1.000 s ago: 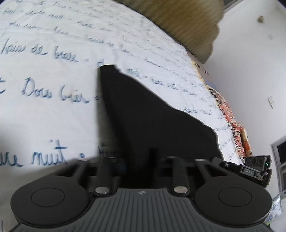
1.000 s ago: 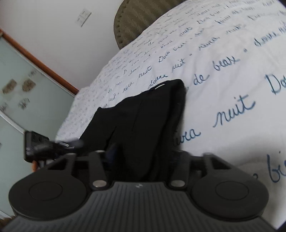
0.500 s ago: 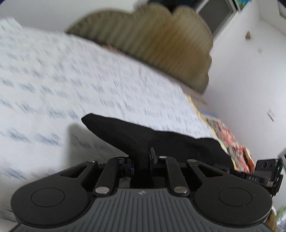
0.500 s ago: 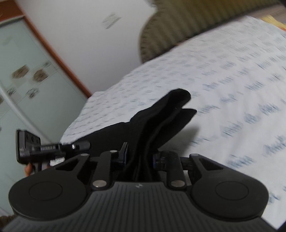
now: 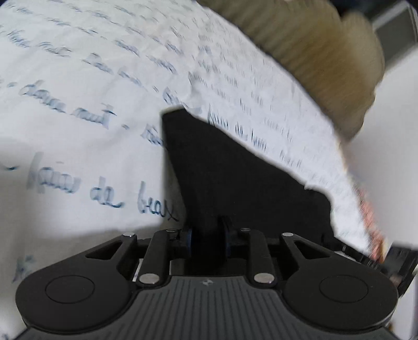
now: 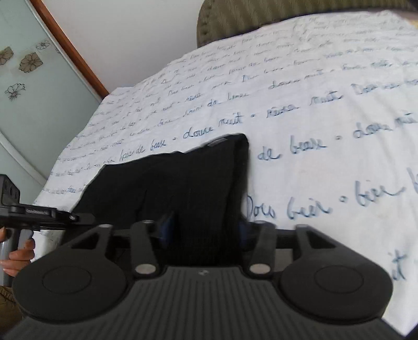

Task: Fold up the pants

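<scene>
Black pants (image 5: 235,177) lie folded into a wedge on the white bed sheet (image 5: 78,104) printed with blue script. My left gripper (image 5: 208,232) sits at their near edge with a fold of the cloth between its jaws, which are opening. In the right wrist view the pants (image 6: 183,177) reach from the gripper to a squared corner with a small label. My right gripper (image 6: 205,230) straddles a thick bunch of the cloth, and its jaws are opening with the blue pads (image 6: 167,225) drawn back from it.
A padded olive headboard (image 6: 287,18) closes the far end of the bed. At the left are a frosted door with flower prints (image 6: 26,91) and a hand (image 6: 18,256) on the other gripper's handle. Red patterned fabric (image 5: 371,222) shows past the bed's right edge.
Both grippers carried the pants' edge up off the bed and forward, then came down with it. The cloth now lies flat again, farther up the sheet. Both pairs of jaws stand wider than half a second ago.
</scene>
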Motion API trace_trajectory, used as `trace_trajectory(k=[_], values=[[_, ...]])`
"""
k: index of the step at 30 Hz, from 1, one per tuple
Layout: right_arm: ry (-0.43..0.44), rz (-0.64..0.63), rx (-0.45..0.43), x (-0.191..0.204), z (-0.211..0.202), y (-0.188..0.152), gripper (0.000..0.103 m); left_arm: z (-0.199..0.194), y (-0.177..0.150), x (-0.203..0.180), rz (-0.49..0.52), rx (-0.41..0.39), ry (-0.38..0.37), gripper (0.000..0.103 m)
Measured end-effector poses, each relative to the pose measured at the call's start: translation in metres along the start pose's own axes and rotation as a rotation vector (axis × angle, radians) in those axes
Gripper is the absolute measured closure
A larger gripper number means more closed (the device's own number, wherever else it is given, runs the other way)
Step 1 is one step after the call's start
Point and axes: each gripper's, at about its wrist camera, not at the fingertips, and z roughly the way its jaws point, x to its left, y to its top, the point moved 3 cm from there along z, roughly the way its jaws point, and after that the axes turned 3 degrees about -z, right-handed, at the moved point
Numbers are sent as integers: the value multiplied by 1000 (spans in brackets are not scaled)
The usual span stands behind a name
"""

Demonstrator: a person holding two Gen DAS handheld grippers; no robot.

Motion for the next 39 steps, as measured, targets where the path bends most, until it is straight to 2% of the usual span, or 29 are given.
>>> trace_trajectory(k=[1, 4, 5, 6, 8, 10, 11, 12, 14, 15, 18, 19, 20, 21, 22, 23, 24, 26, 27, 28, 29, 32, 36, 39], values=[[-25, -17, -30, 2, -10, 1, 56, -13, 2, -1, 10, -48, 14, 80], [-211, -155, -155, 17, -43, 13, 54, -51, 8, -17, 146, -246, 197, 80], [-229, -210, -186, 26, -49, 21, 54, -56, 11, -27, 201, -288, 241, 80], [-218, -254, -196, 35, -51, 26, 55, -57, 13, -38, 244, -299, 260, 80], [-144, -291, -181, 53, -40, 37, 55, -47, 14, -58, 282, -264, 232, 79], [-41, -266, -122, 63, -15, 45, 63, -22, 9, -80, 340, -204, 192, 79], [-12, -259, -90, 64, 0, 47, 63, -8, 5, -86, 360, -190, 210, 79], [-19, -251, -56, 63, 17, 48, 63, 6, 2, -90, 374, -184, 248, 79], [-113, -264, 3, 52, 46, 45, 81, 31, -11, -90, 420, -163, 334, 79], [-146, -259, 14, 42, 54, 44, 83, 43, -15, -87, 445, -143, 382, 79], [-72, -109, -4, 23, 47, 49, 84, 49, -23, -87, 508, -183, 451, 79], [-89, -121, -16, 25, 41, 51, 77, 45, -26, -93, 532, -207, 469, 76], [-124, -157, -42, 29, 32, 50, 72, 45, -26, -98, 564, -235, 478, 70], [-146, -208, -68, 37, 23, 50, 72, 46, -29, -103, 601, -259, 488, 47], [-138, -260, -85, 43, 17, 49, 70, 50, -31, -106, 630, -270, 518, 16], [-117, -283, -82, 46, 14, 45, 67, 60, -26, -109, 652, -269, 568, 9], [-122, -291, -51, 46, 19, 43, 64, 69, -23, -105, 671, -265, 607, 9], [-221, -349, 5, 40, 29, 34, 47, 65, -30, -104, 670, -290, 613, 9], [-235, -331, -21, 36, 24, 31, 46, 56, -37, -105, 684, -312, 601, 10], [-226, -292, -59, 34, 13, 30, 55, 47, -45, -106, 696, -328, 589, 10], [-218, -269, -105, 34, -3, 26, 59, 42, -51, -106, 697, -334, 583, 10], [-168, -248, -210, 31, -52, 9, 60, 39, -70, -95, 686, -292, 580, 10], [-126, -298, -235, 34, -89, -19, 59, 27, -83, -89, 620, -330, 602, 10], [-143, -341, -208, 41, -90, -33, 59, 13, -94, -101, 598, -396, 594, 10]])
